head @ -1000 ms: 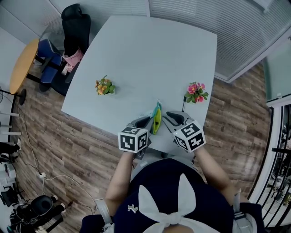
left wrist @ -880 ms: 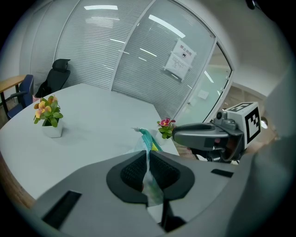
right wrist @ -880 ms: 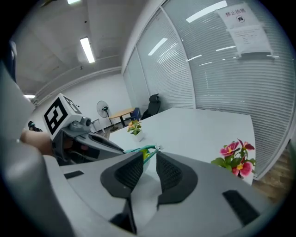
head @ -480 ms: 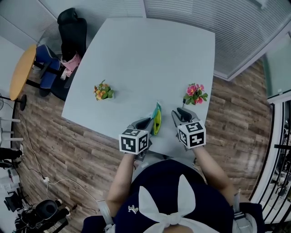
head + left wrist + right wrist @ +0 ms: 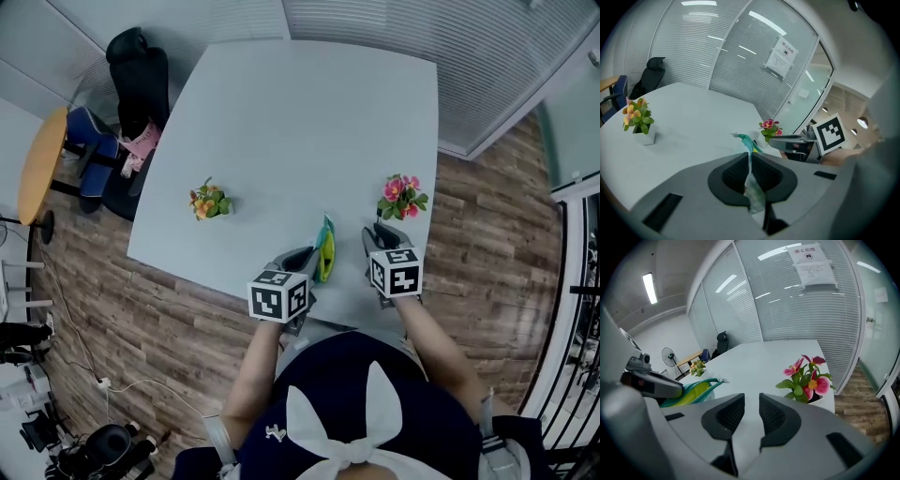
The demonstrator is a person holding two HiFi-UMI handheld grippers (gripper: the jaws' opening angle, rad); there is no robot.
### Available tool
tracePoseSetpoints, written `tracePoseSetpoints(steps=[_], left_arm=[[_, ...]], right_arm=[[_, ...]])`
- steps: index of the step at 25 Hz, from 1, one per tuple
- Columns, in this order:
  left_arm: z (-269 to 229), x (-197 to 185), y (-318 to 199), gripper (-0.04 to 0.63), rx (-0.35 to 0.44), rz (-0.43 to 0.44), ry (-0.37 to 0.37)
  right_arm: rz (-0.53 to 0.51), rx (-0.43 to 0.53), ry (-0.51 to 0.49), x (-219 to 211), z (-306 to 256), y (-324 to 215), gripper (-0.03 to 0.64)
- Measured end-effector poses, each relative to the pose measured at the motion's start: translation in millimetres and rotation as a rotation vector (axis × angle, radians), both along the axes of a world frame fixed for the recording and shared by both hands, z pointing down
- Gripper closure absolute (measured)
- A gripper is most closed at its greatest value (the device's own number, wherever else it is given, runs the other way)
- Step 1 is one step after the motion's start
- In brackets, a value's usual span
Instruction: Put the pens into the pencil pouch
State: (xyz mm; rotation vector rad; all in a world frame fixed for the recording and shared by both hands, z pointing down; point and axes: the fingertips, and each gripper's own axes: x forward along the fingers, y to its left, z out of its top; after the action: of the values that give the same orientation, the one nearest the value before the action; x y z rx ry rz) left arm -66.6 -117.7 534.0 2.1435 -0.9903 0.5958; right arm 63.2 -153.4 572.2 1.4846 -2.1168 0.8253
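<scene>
Your left gripper (image 5: 302,255) is clamped tight on the edge of the pencil pouch (image 5: 324,251), holding it up at the lower centre of the tabletop (image 5: 300,112). Your right gripper (image 5: 379,240), jaws partly apart and empty, has swung away from the pouch toward the pink flowers (image 5: 403,195). No pen shows, so filling likely hasn't started.
</scene>
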Motion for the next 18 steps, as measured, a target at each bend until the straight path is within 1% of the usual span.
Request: tracePoseSetpoints(steps=[8, 13, 18], left_arm=[[4, 9, -7, 0.557, -0.019, 0.039, 0.008], [9, 14, -10, 0.557, -0.032, 0.059, 0.011], [12, 16, -10, 0.557, -0.043, 0.074, 0.014]], right_arm=[[0.080, -0.059, 0.044, 18, 30, -10, 0.506], [0.124, -0.097, 0.061, 26, 50, -15, 0.477], [0.188, -0.141, 0.071, 34, 69, -19, 0.466]])
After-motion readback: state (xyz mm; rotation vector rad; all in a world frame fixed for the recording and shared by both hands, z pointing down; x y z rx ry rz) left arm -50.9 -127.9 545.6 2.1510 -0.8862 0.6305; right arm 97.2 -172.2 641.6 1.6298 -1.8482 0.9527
